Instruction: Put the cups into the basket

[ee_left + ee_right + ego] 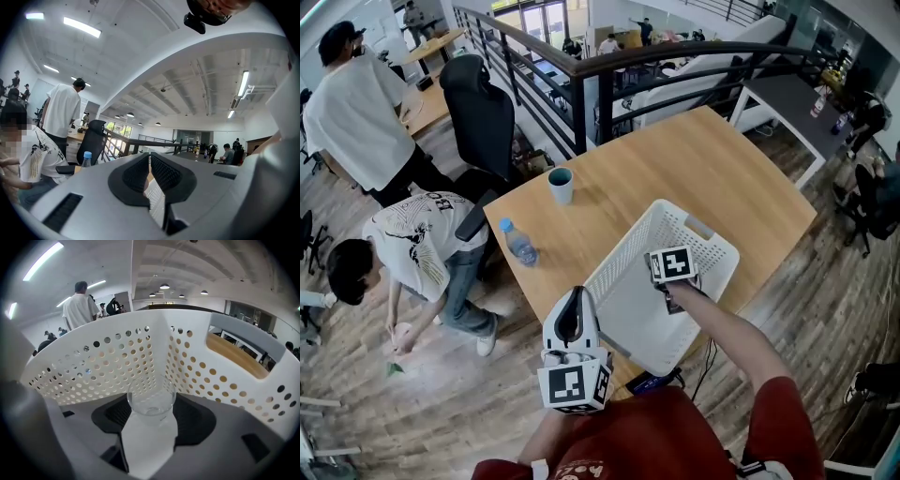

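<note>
"Wood first, I suppose. What is the biggest thing there?"

"Yes, the pale wooden tabletop (741, 187), a broad slab across the middle of the head view. Off its 10 o'clock corner stands a black high-backed office chair (478, 117)."

"And the basket?"

"The white perforated plastic basket (630, 314) is rectangular, with a handle slot in one short wall. It sits at the tabletop's 6 o'clock edge."

"How do the tongs stand?"

"The left tongs (149, 159) are at the basket's 8 o'clock, outside its rim. Their jaws are narrow, almost together, and hold nothing; only a sliver of basket wall shows through the slit. The right tongs (151, 405) tilt down inside the basket, facing an inner corner, with the handle slot at their 2 o'clock."

"Are they holding anything?"

"Their pads press on both sides of a clear round cup (151, 392), mouth up, down between the basket walls. I cannot tell whether its base touches the basket floor."

"Anything smaller on the tabletop?"

"A clear plastic bottle with a blue cap (520, 242) stands upright at the basket's 9 o'clock. A teal cup (561, 185) stands upright at the basket's 11 o'clock, well apart from the basket."
</note>
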Available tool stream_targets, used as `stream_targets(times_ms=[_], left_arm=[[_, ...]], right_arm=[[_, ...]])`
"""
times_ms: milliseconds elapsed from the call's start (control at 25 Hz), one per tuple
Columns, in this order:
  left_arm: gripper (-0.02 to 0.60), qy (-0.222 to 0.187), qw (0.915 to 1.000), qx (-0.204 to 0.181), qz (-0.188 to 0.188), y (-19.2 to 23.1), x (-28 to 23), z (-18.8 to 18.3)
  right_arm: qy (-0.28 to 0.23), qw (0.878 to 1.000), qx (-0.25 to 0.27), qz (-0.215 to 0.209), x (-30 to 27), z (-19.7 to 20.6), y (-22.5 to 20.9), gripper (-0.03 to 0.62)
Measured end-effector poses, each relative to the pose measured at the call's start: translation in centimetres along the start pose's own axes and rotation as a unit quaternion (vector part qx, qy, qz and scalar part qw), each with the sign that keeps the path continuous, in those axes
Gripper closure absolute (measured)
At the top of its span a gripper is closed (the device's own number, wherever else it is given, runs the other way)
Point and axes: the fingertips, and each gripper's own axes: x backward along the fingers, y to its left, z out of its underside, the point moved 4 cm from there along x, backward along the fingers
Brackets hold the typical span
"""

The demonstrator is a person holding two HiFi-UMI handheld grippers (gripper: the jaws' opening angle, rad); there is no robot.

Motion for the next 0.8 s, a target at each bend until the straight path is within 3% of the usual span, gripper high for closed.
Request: stream_targets(times_ms=[800], left_arm=[[0.560, 0.009, 1.0000, -0.001, 0.004, -0.50, -0.09, 0.62]], right_arm=[[0.009, 1.000, 0.025, 0.009, 0.30, 0.82, 0.71, 0.308]])
